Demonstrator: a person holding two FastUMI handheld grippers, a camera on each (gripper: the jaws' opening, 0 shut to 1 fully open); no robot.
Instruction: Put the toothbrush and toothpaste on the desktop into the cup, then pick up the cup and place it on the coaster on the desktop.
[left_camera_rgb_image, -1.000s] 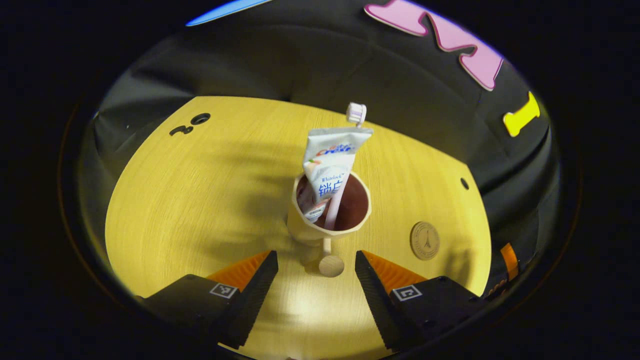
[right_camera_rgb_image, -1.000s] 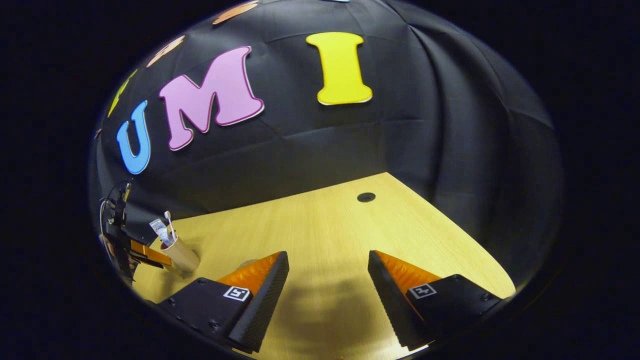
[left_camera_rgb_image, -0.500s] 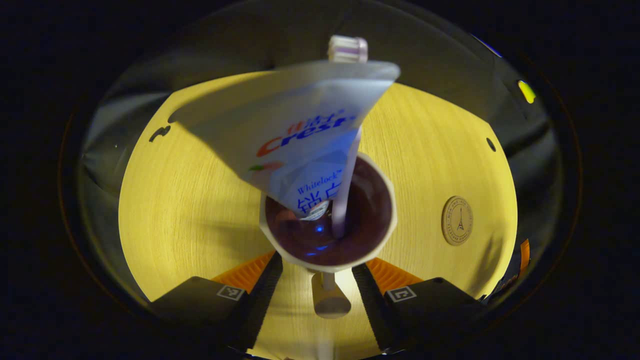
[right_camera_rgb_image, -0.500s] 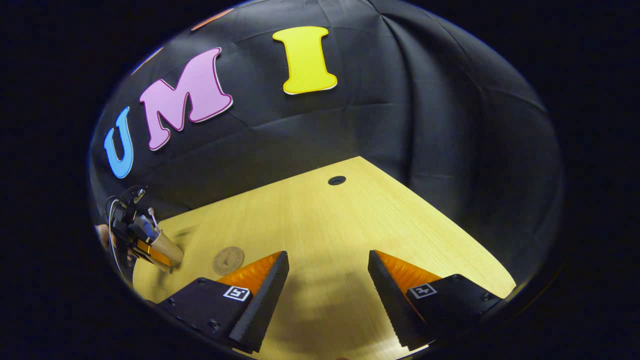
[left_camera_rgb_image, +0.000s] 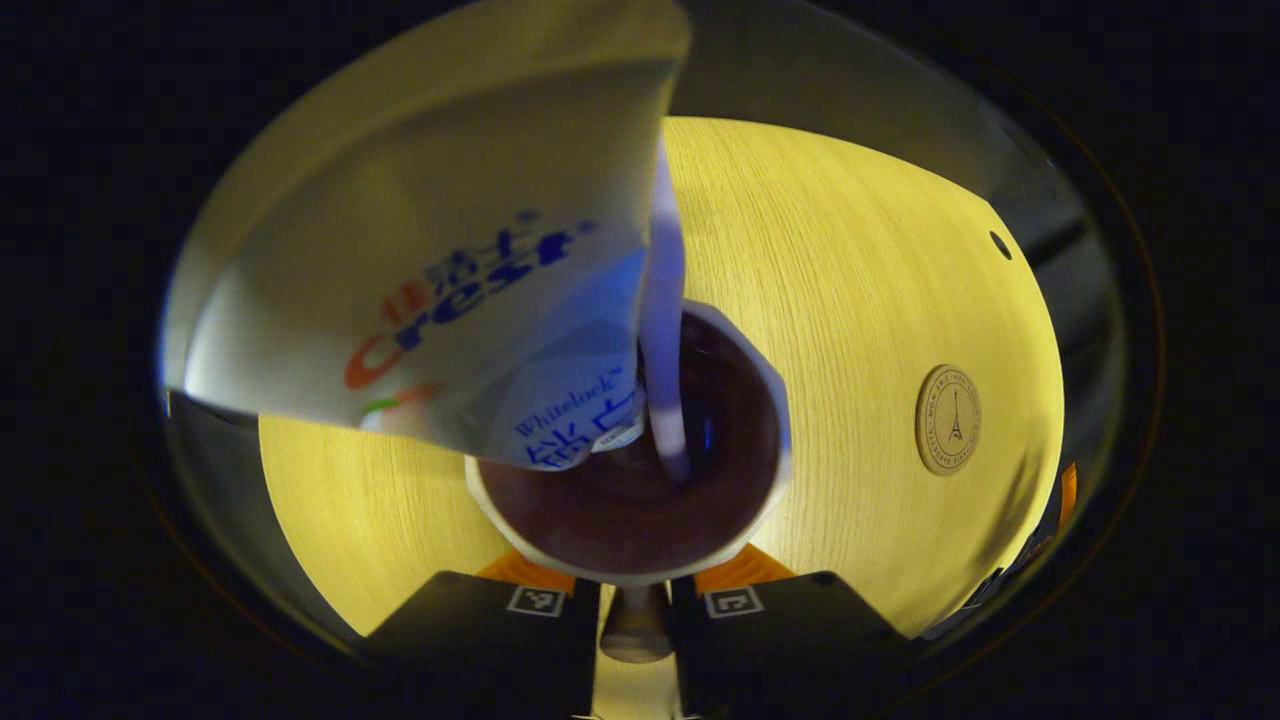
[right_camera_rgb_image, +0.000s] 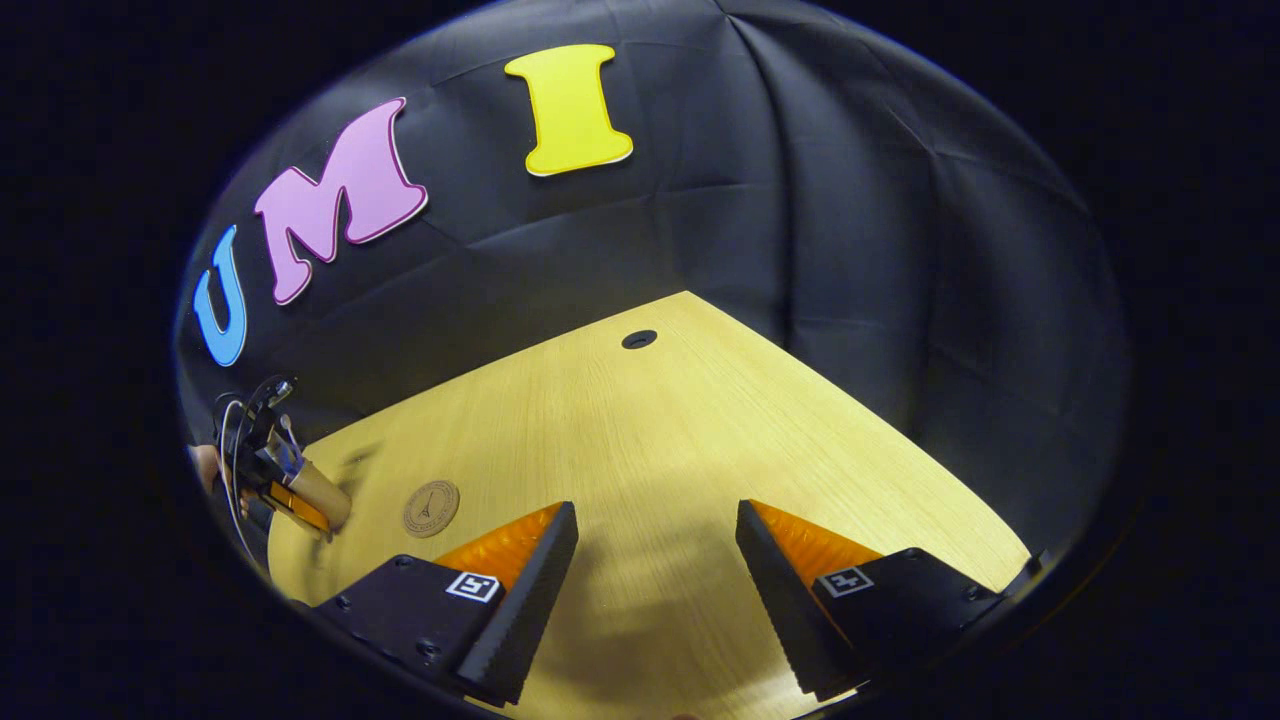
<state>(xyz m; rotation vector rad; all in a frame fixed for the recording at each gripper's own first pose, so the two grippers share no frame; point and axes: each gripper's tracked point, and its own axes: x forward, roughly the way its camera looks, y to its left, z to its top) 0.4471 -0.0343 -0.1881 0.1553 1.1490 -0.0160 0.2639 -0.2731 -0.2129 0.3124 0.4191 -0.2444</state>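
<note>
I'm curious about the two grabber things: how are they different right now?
The left gripper has its fingers closed on the cup; the right gripper is wide open and holds nothing. The left carries the cup; the right hovers over bare desktop. Both point toward the desktop.

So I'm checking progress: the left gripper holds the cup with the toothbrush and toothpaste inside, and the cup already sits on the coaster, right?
Not quite. The left gripper does hold the cup with the toothbrush and toothpaste inside, but the cup is not on the coaster yet. The left gripper view shows the coaster bare on the desk, off to the side of the cup.
</note>
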